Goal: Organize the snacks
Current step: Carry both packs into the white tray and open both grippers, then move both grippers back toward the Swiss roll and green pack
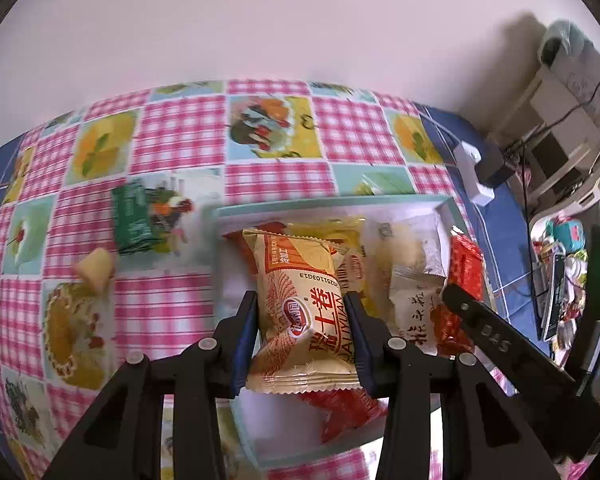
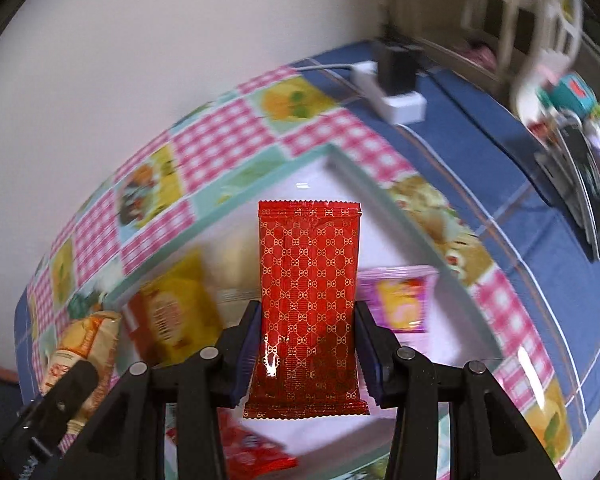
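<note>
My left gripper [image 1: 302,300] is shut on a tan and orange snack packet [image 1: 300,304] and holds it over a white tray with a teal rim [image 1: 332,202]. The tray holds several packets, among them a white one [image 1: 414,308] and a red one [image 1: 464,264]. My right gripper [image 2: 306,312] is shut on a red packet with a gold pattern [image 2: 308,280] and holds it over the same tray [image 2: 220,220]. A pink packet [image 2: 400,300] and a yellow one [image 2: 172,308] lie in the tray below. The other gripper's finger [image 2: 56,400] shows at lower left.
A green packet [image 1: 132,216] and a small yellow snack [image 1: 96,268] lie on the checked tablecloth [image 1: 172,136] left of the tray. A white power strip [image 1: 472,172] sits at the table's far right. Shelves and clutter [image 1: 560,240] stand beyond the right edge.
</note>
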`<state>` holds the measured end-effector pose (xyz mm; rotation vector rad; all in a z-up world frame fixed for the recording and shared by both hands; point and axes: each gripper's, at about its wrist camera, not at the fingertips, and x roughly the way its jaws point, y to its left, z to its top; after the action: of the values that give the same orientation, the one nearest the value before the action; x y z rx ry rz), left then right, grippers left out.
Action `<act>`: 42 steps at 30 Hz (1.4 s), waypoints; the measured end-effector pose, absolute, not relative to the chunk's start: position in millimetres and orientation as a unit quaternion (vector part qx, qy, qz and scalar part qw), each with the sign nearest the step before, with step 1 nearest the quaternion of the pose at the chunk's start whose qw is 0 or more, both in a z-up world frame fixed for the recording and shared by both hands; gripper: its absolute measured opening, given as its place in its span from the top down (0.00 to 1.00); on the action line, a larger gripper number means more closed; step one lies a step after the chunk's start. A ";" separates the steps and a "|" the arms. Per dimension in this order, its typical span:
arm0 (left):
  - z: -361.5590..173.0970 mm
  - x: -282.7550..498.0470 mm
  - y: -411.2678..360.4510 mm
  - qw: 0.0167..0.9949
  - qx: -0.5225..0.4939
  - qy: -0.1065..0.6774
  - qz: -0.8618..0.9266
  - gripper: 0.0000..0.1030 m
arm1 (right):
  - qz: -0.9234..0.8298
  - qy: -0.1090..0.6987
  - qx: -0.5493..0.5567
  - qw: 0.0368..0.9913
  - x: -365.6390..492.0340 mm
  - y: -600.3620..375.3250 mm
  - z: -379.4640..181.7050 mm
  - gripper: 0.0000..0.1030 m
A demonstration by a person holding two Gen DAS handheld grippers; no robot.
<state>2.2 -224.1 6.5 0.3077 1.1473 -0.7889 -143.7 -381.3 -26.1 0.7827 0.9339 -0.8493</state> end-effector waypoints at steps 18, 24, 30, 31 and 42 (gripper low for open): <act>-18.4 10.1 -225.9 0.752 0.111 0.535 -0.369 0.36 | -0.381 0.424 0.378 0.730 -150.3 -394.4 -35.8 0.39; -5.5 23.1 -201.2 0.771 0.082 0.530 -0.343 0.18 | -0.381 0.428 0.367 0.733 -147.0 -389.9 -31.9 0.23; -4.6 41.5 -168.2 0.802 0.073 0.527 -0.273 0.10 | -0.372 0.432 0.353 0.742 -138.9 -377.4 -28.5 0.15; -5.9 44.3 -162.3 0.805 0.072 0.527 -0.262 0.10 | -0.369 0.433 0.349 0.744 -136.4 -374.4 -27.5 0.15; -16.6 75.8 -105.2 0.817 0.044 0.546 -0.178 0.06 | -0.332 0.441 0.302 0.778 -105.7 -337.0 -14.3 0.00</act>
<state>75.8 -105.2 -16.6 0.0938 1.1649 -0.3798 -105.7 -337.0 -14.3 0.6522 0.9529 -0.7172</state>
